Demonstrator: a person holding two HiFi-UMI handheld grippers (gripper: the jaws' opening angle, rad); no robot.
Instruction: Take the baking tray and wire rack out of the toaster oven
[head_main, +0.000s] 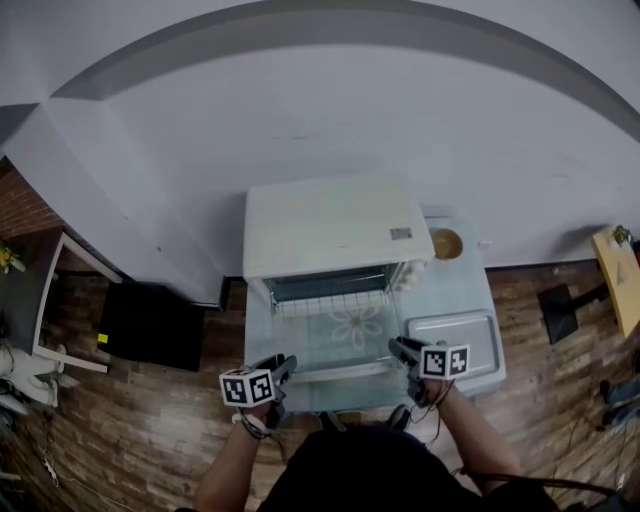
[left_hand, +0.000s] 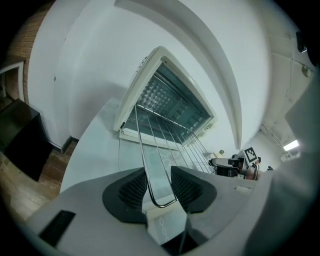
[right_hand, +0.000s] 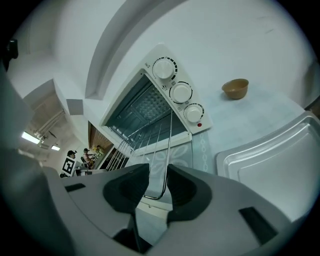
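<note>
My left gripper (head_main: 283, 365) and right gripper (head_main: 398, 347), half-closed, each clamp a front corner of the wire rack (head_main: 330, 300), which is partly out of the toaster oven (head_main: 330, 225). The baking tray (head_main: 455, 345) lies at the table's (head_main: 466, 285) right edge.

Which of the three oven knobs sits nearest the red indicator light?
The bottom knob: the red light sits just below it, while the middle knob and top knob stand higher up.

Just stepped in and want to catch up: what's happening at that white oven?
A person works two handheld grippers. The left gripper and right gripper each clamp a front corner of the metal wire rack, which sticks partway out of the white toaster oven over its open glass door. The silver baking tray already lies on the pale table, right of the oven.
</note>
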